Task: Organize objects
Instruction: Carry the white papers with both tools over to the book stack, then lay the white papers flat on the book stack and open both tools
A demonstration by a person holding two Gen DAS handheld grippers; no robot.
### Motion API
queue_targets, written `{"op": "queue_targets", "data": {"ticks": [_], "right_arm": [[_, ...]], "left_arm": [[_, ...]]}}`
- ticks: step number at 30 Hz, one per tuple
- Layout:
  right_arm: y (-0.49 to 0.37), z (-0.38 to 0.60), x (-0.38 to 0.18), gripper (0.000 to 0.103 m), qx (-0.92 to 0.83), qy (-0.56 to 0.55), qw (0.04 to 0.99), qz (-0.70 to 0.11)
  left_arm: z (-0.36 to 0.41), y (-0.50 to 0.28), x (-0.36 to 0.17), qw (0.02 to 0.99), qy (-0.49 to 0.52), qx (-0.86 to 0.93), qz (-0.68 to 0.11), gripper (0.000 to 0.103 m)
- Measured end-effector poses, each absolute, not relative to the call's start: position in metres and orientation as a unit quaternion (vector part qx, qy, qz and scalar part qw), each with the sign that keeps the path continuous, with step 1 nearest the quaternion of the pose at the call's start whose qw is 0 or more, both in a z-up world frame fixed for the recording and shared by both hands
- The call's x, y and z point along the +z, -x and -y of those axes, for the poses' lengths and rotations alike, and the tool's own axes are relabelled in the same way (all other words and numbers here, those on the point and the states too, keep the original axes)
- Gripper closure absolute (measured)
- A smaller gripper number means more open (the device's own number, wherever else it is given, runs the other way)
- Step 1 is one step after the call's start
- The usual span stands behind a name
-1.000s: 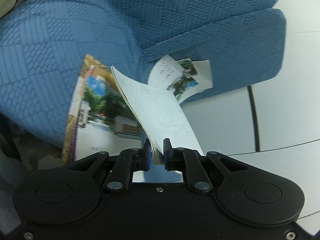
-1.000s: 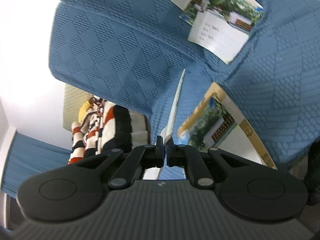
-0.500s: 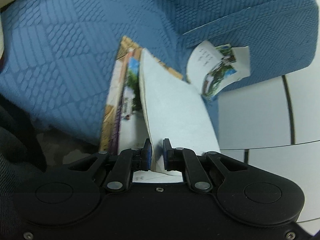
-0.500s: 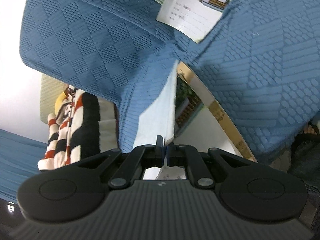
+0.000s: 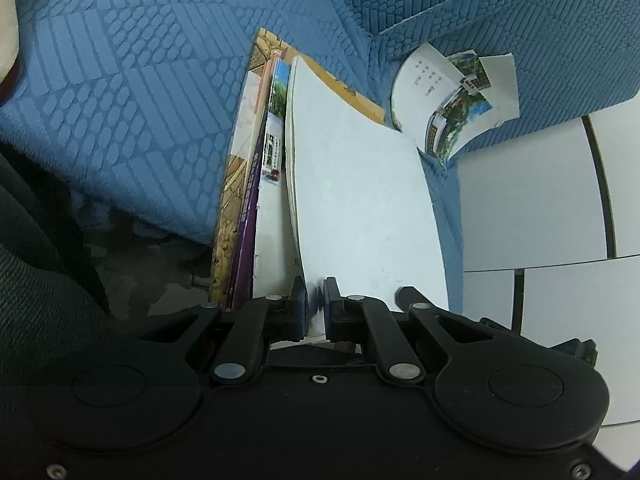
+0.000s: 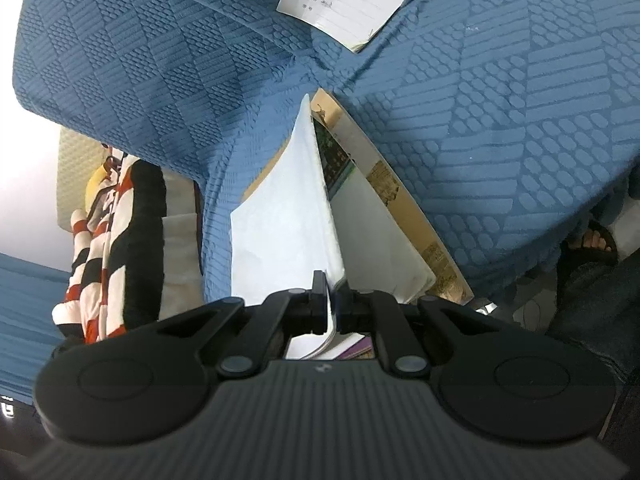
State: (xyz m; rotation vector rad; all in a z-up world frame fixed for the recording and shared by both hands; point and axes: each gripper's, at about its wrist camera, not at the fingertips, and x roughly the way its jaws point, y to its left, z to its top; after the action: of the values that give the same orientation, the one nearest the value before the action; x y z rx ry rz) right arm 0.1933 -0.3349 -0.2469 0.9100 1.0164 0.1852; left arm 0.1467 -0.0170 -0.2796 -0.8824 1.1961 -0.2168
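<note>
Both grippers are shut on a thin white booklet (image 5: 360, 184), one at each near corner. My left gripper (image 5: 314, 284) pinches its lower edge. My right gripper (image 6: 330, 284) grips the same booklet (image 6: 284, 216), seen edge-on and tilted. Just under it, a stack of books (image 5: 256, 168) lies on the blue sofa seat, with a tan-edged book (image 6: 404, 200) at the bottom and a white-covered one (image 6: 376, 248) above it. A small open booklet (image 5: 452, 100) with photos rests in the sofa's corner, and shows again as the small booklet (image 6: 344, 4) at the top of the right wrist view.
The textured blue sofa (image 5: 140, 80) fills most of both views. White floor tiles (image 5: 528, 200) lie to the right of it. A striped red, black and white cloth (image 6: 116, 240) sits at the left. A person's sandalled foot (image 6: 592, 240) stands at the right.
Both grippers have sunk with the white booklet, which has come down close over the stack of books. The stack's cover picture is now mostly hidden behind it.
</note>
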Motion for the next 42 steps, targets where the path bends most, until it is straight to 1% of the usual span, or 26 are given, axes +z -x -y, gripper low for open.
{"op": "queue_targets", "data": {"ticks": [3, 7, 8, 10, 12, 14, 15, 16, 17, 18, 19, 20, 21, 23, 24, 27, 28, 29, 31, 33, 35, 37, 42], "right_arm": [[-0.193, 0.333, -0.243, 0.095, 0.086, -0.404, 0.778, -0.473], [-0.191, 0.331, -0.237, 0.095, 0.091, -0.391, 0.783, -0.475], [-0.191, 0.33, -0.235, 0.094, 0.092, -0.387, 0.784, -0.476], [-0.189, 0.329, -0.231, 0.089, 0.087, -0.374, 0.789, -0.48], [-0.185, 0.328, -0.224, 0.088, 0.093, -0.363, 0.795, -0.476], [-0.182, 0.325, -0.215, 0.087, 0.095, -0.345, 0.804, -0.474], [-0.18, 0.324, -0.211, 0.085, 0.095, -0.335, 0.808, -0.474], [-0.179, 0.322, -0.207, 0.078, 0.093, -0.325, 0.812, -0.476], [-0.177, 0.321, -0.203, 0.065, 0.09, -0.314, 0.817, -0.475], [-0.175, 0.32, -0.2, 0.057, 0.088, -0.306, 0.821, -0.473], [-0.172, 0.32, -0.195, 0.041, 0.087, -0.296, 0.827, -0.469], [-0.169, 0.319, -0.191, 0.03, 0.086, -0.287, 0.833, -0.466], [-0.166, 0.319, -0.187, 0.027, 0.085, -0.279, 0.838, -0.461], [-0.161, 0.321, -0.178, 0.026, 0.087, -0.269, 0.846, -0.453], [-0.158, 0.322, -0.173, 0.026, 0.088, -0.267, 0.849, -0.448], [-0.15, 0.327, -0.156, 0.026, 0.087, -0.262, 0.86, -0.429], [-0.147, 0.329, -0.15, 0.026, 0.087, -0.26, 0.864, -0.421], [-0.145, 0.329, -0.145, 0.026, 0.087, -0.258, 0.868, -0.414], [-0.14, 0.331, -0.137, 0.025, 0.084, -0.251, 0.877, -0.402], [-0.139, 0.331, -0.133, 0.023, 0.082, -0.239, 0.886, -0.39], [-0.14, 0.329, -0.134, 0.019, 0.079, -0.223, 0.892, -0.384], [-0.143, 0.328, -0.139, 0.019, 0.077, -0.211, 0.896, -0.384], [-0.158, 0.328, -0.172, 0.019, 0.065, -0.201, 0.89, -0.403]], "left_arm": [[0.019, -0.145, -0.275, 0.734, 0.395, -0.099, -0.543, 0.094], [0.022, -0.142, -0.268, 0.741, 0.381, -0.096, -0.544, 0.083], [0.023, -0.14, -0.265, 0.743, 0.378, -0.096, -0.544, 0.081], [0.025, -0.136, -0.258, 0.751, 0.367, -0.091, -0.54, 0.08], [0.026, -0.132, -0.252, 0.759, 0.358, -0.087, -0.537, 0.076], [0.028, -0.129, -0.244, 0.764, 0.353, -0.088, -0.533, 0.069], [0.028, -0.127, -0.241, 0.767, 0.348, -0.087, -0.531, 0.068], [0.03, -0.125, -0.237, 0.771, 0.343, -0.085, -0.53, 0.066], [0.031, -0.123, -0.233, 0.775, 0.336, -0.085, -0.528, 0.064], [0.032, -0.12, -0.229, 0.778, 0.331, -0.085, -0.527, 0.063], [0.033, -0.118, -0.225, 0.781, 0.328, -0.085, -0.525, 0.061], [0.033, -0.116, -0.22, 0.784, 0.324, -0.086, -0.523, 0.059], [0.034, -0.114, -0.216, 0.787, 0.32, -0.088, -0.52, 0.058], [0.038, -0.11, -0.205, 0.795, 0.311, -0.089, -0.513, 0.052], [0.039, -0.108, -0.2, 0.799, 0.307, -0.091, -0.509, 0.051], [0.043, -0.103, -0.182, 0.81, 0.298, -0.096, -0.496, 0.044], [0.045, -0.101, -0.176, 0.814, 0.294, -0.097, -0.491, 0.039], [0.047, -0.099, -0.17, 0.82, 0.289, -0.098, -0.485, 0.031], [0.051, -0.095, -0.16, 0.83, 0.277, -0.097, -0.475, 0.022], [0.055, -0.092, -0.153, 0.839, 0.266, -0.102, -0.464, 0.019], [0.06, -0.09, -0.149, 0.846, 0.257, -0.105, -0.456, 0.009], [0.063, -0.09, -0.149, 0.85, 0.253, -0.103, -0.451, 0.005], [0.07, -0.092, -0.16, 0.852, 0.234, -0.095, -0.459, 0.003]]}}
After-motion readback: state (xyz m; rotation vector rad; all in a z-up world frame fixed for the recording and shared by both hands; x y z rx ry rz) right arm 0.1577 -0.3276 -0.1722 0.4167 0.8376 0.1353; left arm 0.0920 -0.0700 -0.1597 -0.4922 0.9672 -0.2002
